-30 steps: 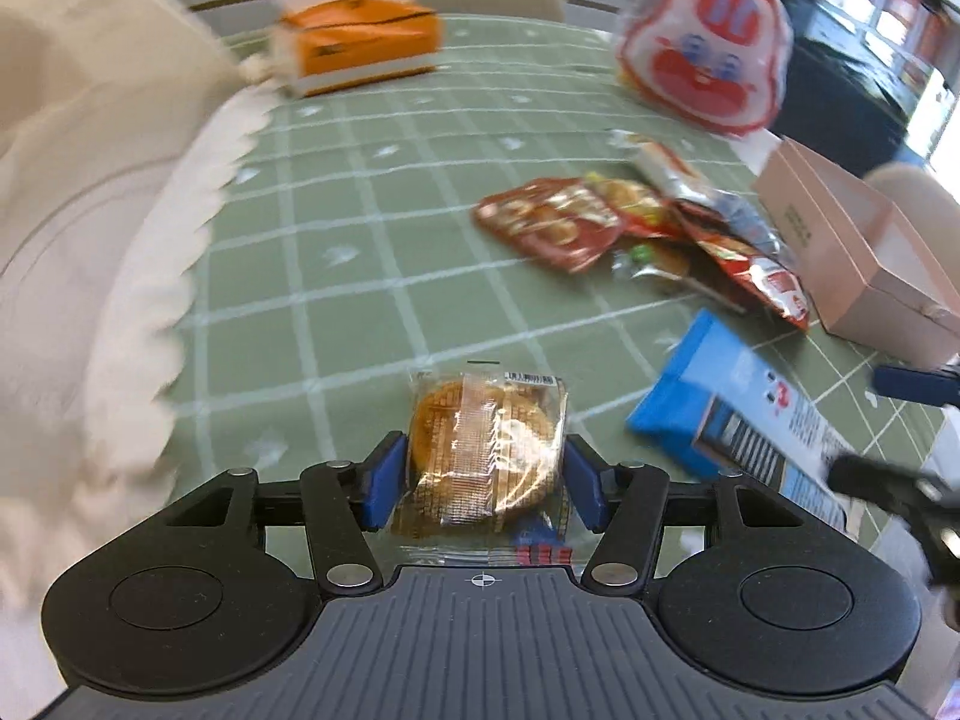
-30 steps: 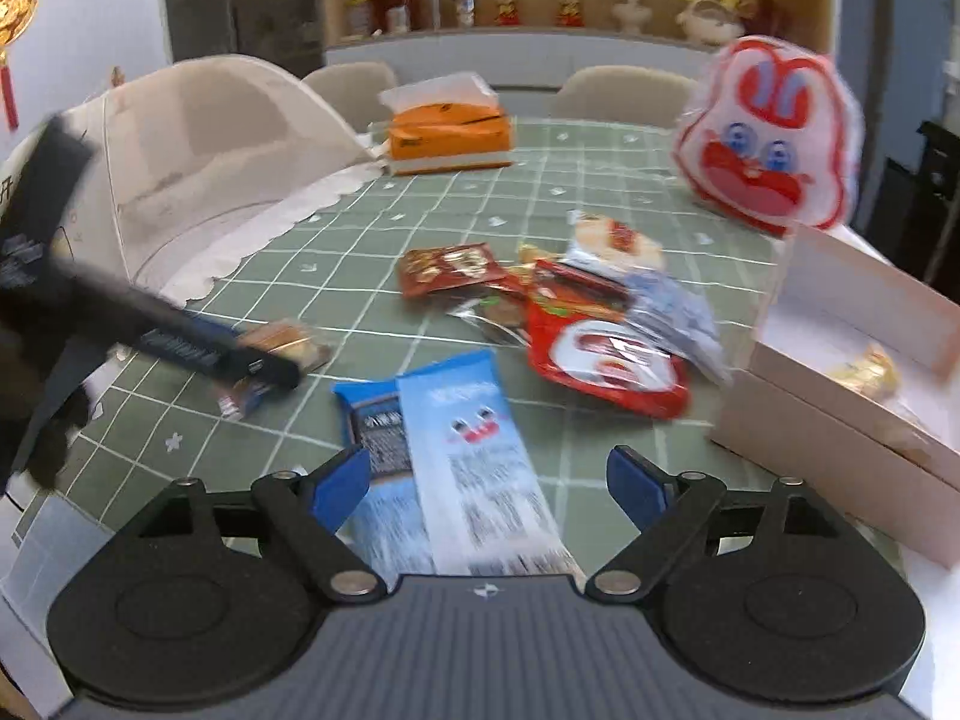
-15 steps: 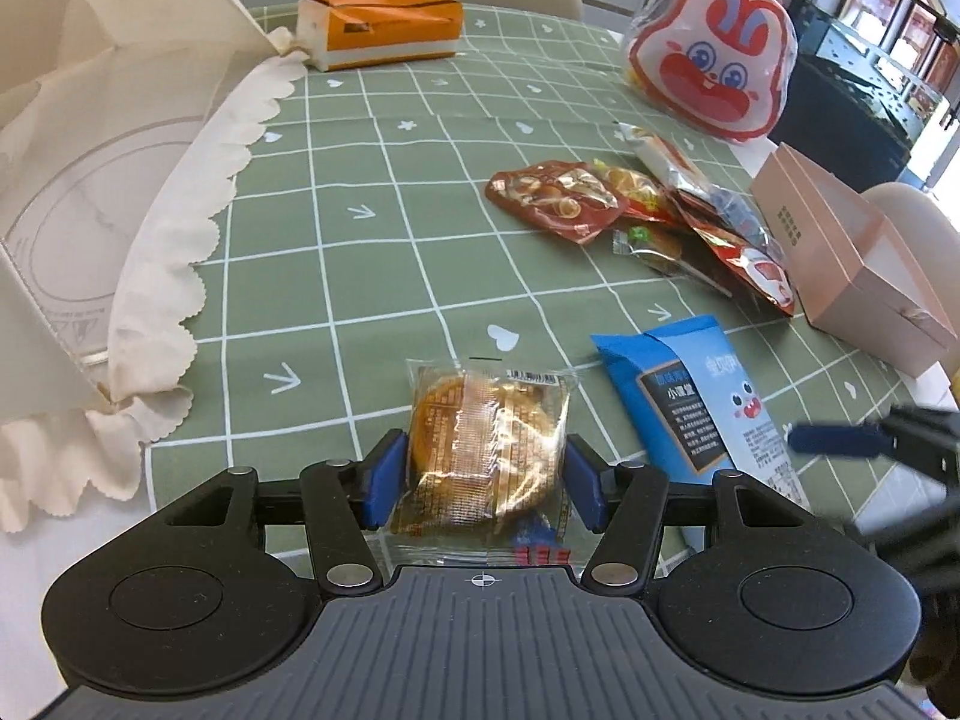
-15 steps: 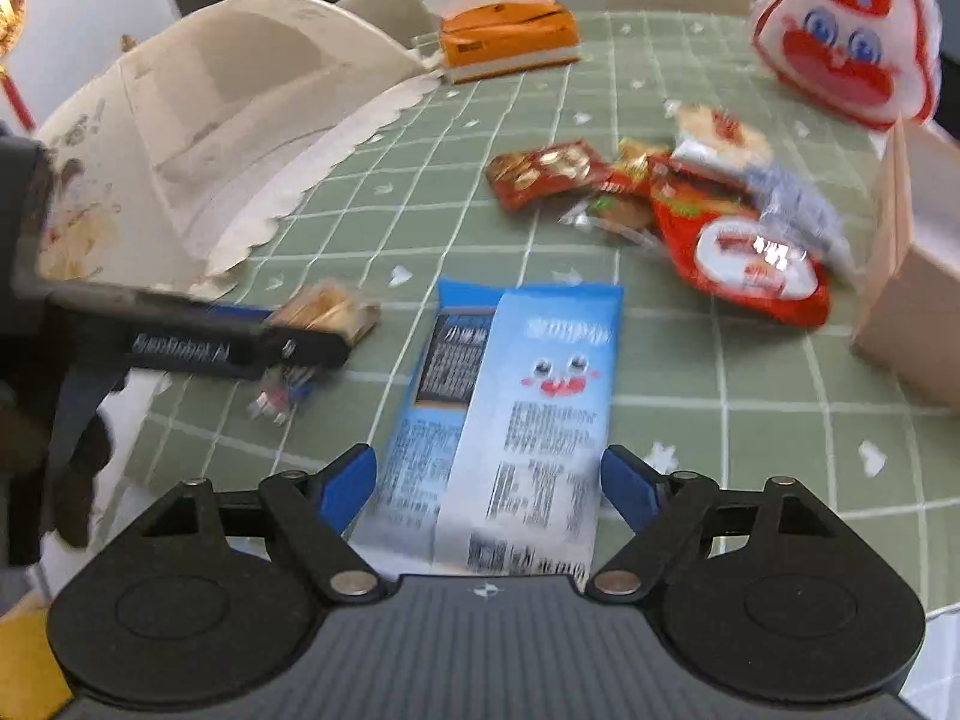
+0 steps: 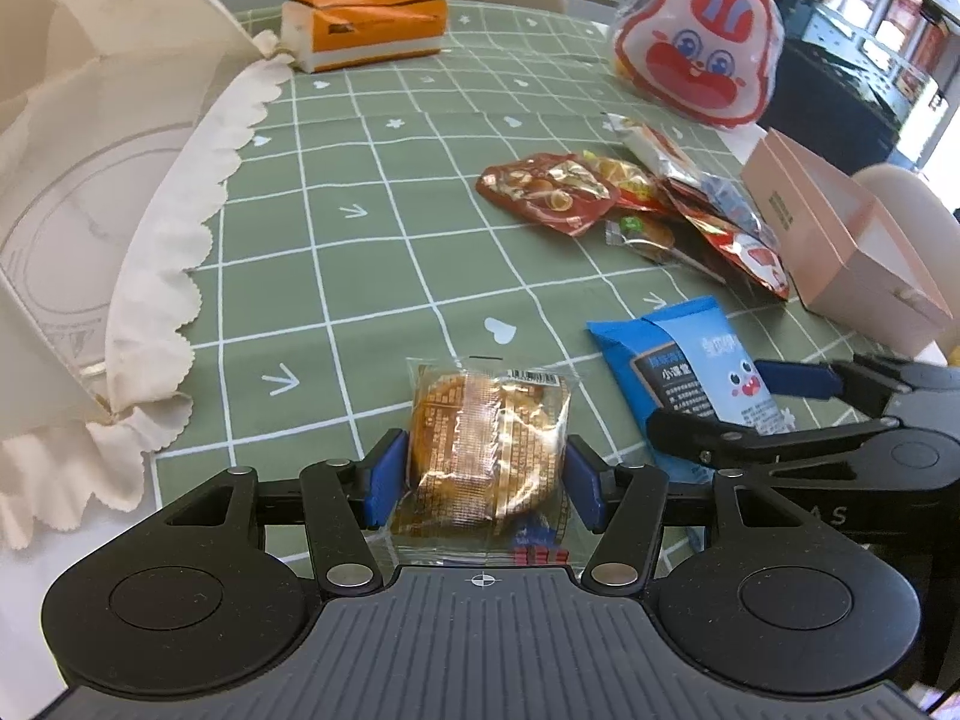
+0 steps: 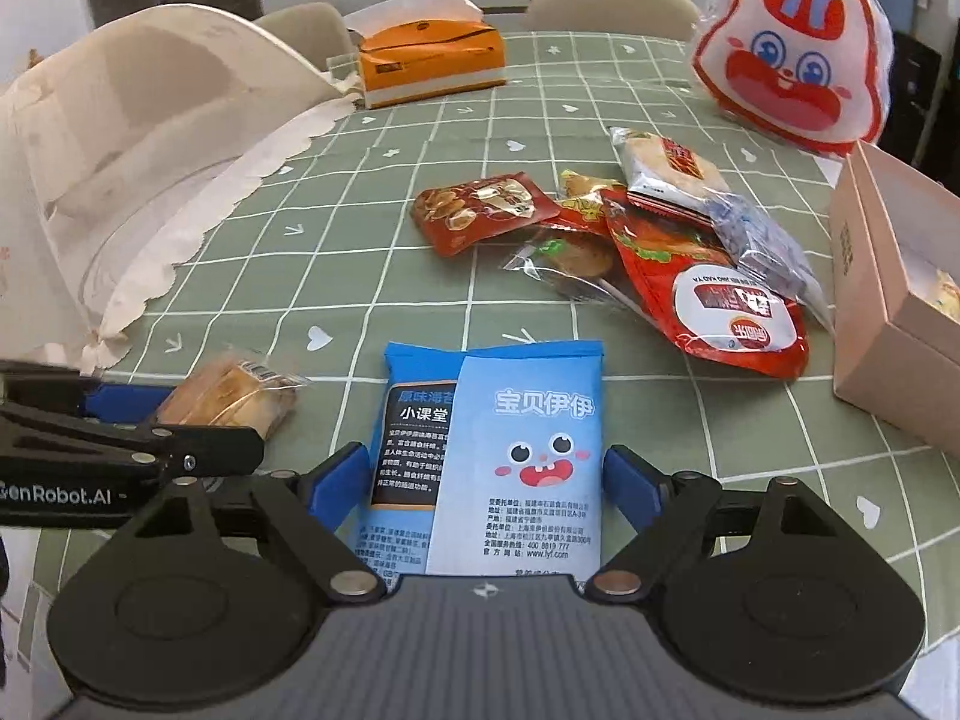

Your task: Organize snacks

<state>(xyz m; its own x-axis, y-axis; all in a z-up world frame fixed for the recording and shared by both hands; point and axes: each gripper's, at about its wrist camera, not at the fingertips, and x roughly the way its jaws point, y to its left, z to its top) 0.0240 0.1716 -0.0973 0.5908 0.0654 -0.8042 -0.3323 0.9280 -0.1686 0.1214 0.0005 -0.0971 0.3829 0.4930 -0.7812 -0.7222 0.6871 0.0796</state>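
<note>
On the sage-green checked tablecloth [image 5: 372,252], printed with white grid lines, small hearts and arrows, lies a loose heap of glossy snack packets. The left gripper [image 5: 486,480] is clenched on one of them — a round golden-brown pastry in a clear crinkled plastic wrapper [image 5: 489,450], pinched between the two blue pads at the near edge of the table. The right gripper [image 6: 486,480] straddles a flat, matte light-blue snack bag with a cartoon face [image 6: 516,444]; its blue pads sit at either side of the bag, but whether they press it I cannot tell.

Beyond the blue bag, the heap holds roughly six packets: a shiny dark-red foil pouch [image 6: 480,210], a yellow one partly buried, a clear-wrapped brown snack [image 6: 570,255], a large red pouch with a white oval label [image 6: 714,288], a silver-and-white rice-cracker pack [image 6: 672,171] and a translucent bluish pack [image 6: 762,246]. They overlap one another.

At the right stands one pale-pink cardboard box, open-topped [image 6: 882,312], with a wrapped item inside. Behind it sits one puffy white-and-red rabbit-face bag [image 6: 792,54]. At the far edge rests one orange-and-white tissue box [image 6: 429,60] — a tissue sticks out of the top. A cream mesh food cover with a scalloped fabric hem [image 5: 120,180] fills the left side.
</note>
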